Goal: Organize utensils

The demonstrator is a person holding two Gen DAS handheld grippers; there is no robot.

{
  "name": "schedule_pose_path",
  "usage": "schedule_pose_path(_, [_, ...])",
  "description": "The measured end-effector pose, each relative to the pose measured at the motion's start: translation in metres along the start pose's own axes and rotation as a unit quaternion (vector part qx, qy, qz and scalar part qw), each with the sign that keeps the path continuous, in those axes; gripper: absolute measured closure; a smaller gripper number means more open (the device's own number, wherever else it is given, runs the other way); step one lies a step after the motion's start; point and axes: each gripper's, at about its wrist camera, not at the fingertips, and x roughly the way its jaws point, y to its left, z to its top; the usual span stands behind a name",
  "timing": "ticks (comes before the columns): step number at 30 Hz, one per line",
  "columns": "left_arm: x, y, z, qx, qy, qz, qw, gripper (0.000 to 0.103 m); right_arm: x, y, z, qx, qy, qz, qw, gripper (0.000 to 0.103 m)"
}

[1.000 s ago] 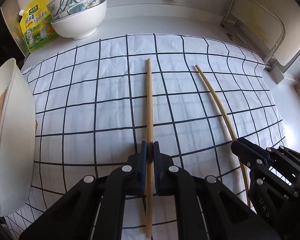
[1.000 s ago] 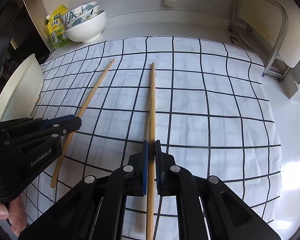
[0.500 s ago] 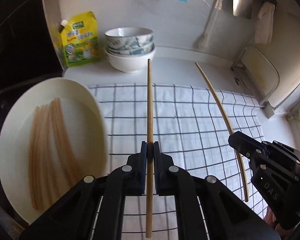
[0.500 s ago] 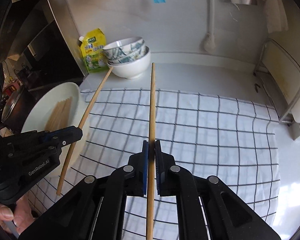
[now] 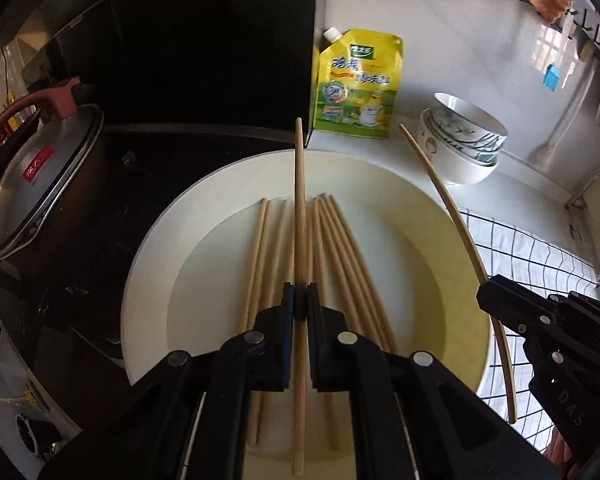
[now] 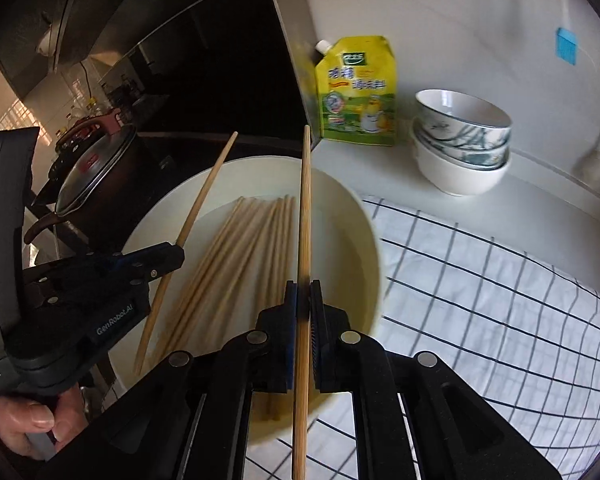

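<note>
My left gripper (image 5: 299,304) is shut on a wooden chopstick (image 5: 299,208) and holds it over the white plate (image 5: 160,248). Several chopsticks (image 5: 340,252) lie in the plate. My right gripper (image 6: 302,300) is shut on another chopstick (image 6: 305,200), held above the plate's right rim (image 6: 374,248). In the right wrist view the left gripper (image 6: 172,258) and its chopstick (image 6: 204,196) show at the left. In the left wrist view the right gripper (image 5: 486,290) and its chopstick (image 5: 440,188) show at the right.
A yellow seasoning pouch (image 5: 356,84) and stacked bowls (image 5: 460,140) stand behind the plate. A lidded pot (image 5: 40,184) sits on the dark stove at the left. The checked cloth (image 6: 480,280) lies to the right.
Both grippers have lifted their chopsticks off the checked cloth and swung left. The chopsticks now hang over the plate.
</note>
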Motion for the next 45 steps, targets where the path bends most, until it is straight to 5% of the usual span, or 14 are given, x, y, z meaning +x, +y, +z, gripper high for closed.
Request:
schedule_pose_path(8, [0.026,0.025,-0.011,-0.016,0.027,0.005,0.9995,0.096,0.050,0.033,0.010,-0.020,0.053,0.003,0.998,0.097])
schedule_pose_path(19, [0.039,0.028,-0.017,-0.021,0.048,-0.003,0.9986,0.095,0.074,0.029,0.001,-0.005,0.083,-0.006,0.997,0.097])
schedule_pose_path(22, [0.038,0.029,-0.016,-0.024,0.050,-0.003,0.9984,0.083,0.074,0.026,0.001,-0.001,0.083,-0.008,0.997,0.096])
schedule_pose_path(26, [0.032,0.031,-0.015,-0.031,0.046,0.000,0.9984,0.055,0.067,0.024,0.002,0.002,0.068,-0.014,0.998,0.087])
schedule_pose_path(45, [-0.012,0.034,-0.030,-0.040,0.021,0.005,0.9990,0.049,0.018,0.024,-0.012,0.006,0.035,-0.026,0.999,0.071])
